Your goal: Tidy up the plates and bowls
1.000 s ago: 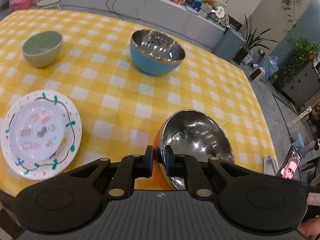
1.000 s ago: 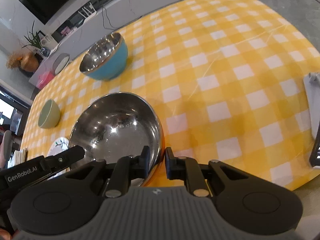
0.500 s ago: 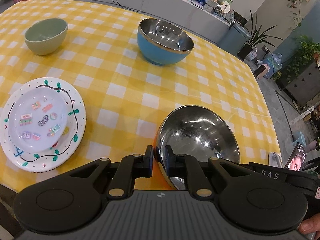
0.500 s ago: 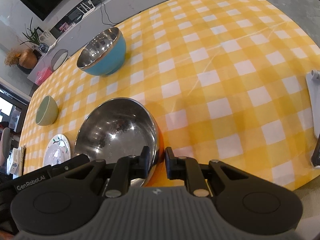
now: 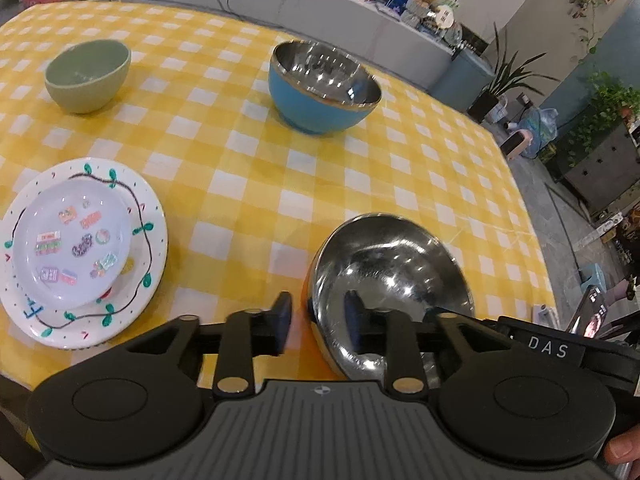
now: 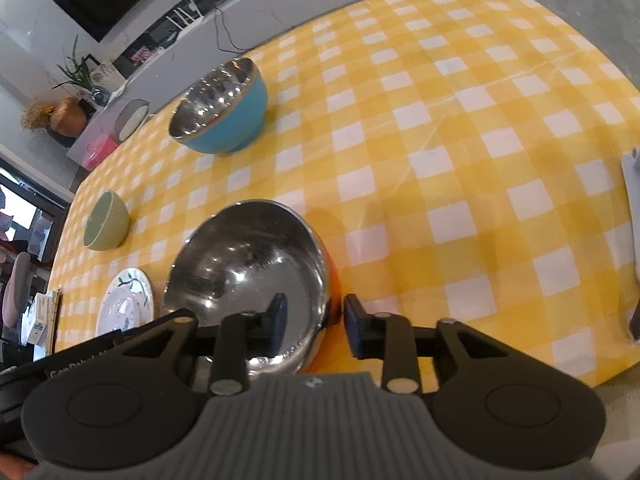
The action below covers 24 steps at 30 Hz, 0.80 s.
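Both grippers straddle the rim of the orange bowl (image 5: 390, 276), and both sets of jaws are opening. On the left gripper (image 5: 318, 316) one finger sits outside the bowl's orange wall and the other inside its shiny steel hollow, with clear gaps on either side of the rim, so the pads no longer press on it. The right gripper (image 6: 312, 322) does the same on the opposite edge: one finger inside the steel lining, one outside over the cloth, the rim loose between them.

The orange bowl stands upright on the yellow checked tablecloth (image 5: 248, 184), close to the table's near edge. Taking that bowl as the mark, the blue bowl (image 5: 322, 86), also steel-lined, stands well beyond it toward the far side of the table. The green bowl (image 5: 88, 74) sits well apart, far off to the bowl's left. Nearer, on that same left side, a small clear plate with stickers (image 5: 72, 248) lies stacked on a larger white plate with a vine pattern (image 5: 154, 216).
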Motion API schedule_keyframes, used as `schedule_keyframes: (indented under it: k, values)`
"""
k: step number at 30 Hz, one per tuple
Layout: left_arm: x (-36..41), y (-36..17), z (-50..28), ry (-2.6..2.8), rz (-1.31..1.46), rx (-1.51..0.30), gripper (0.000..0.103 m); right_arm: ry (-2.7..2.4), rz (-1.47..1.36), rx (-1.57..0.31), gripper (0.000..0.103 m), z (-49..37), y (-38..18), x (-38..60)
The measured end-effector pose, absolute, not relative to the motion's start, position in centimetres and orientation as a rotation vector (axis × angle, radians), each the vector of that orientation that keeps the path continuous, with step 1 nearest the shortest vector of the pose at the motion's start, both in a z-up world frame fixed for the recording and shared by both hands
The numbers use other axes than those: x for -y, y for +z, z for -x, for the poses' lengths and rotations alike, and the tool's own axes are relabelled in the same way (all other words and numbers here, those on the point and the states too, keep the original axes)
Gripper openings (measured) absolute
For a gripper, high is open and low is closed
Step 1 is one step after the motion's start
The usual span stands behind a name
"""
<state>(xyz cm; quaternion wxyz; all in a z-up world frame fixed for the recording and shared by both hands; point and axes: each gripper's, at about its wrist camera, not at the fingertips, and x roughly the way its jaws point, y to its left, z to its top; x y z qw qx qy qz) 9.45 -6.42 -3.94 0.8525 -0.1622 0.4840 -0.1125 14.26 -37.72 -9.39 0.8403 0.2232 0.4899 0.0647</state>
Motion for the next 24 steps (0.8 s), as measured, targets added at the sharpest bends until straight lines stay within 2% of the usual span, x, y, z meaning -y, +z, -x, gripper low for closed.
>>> schedule_keyframes:
  k: [2,12,23,24]
  values:
    - [6.4,-3.5,-9.4,-0.24,0.327,-0.997,0.042,0.141,-0.449,-1.002,0.043,-14.1,-9.0,37.5]
    - [5.6,-0.9,-9.3,-0.177,0.229,-0.82,0.044,0.15,-0.382,-0.798,0.059,-13.8,-6.8,36.9]
    - [2.8,-1.3,-12.0,-0.221,0.449,-0.84,0.045,0.152,-0.335,-0.667,0.059,-18.0,-5.9,36.2]
    - [2.8,-1.2,-12.3,-0.214,0.442,-0.83,0.047,0.152,-0.325,-0.666,0.059,-18.4,-6.0,36.0]
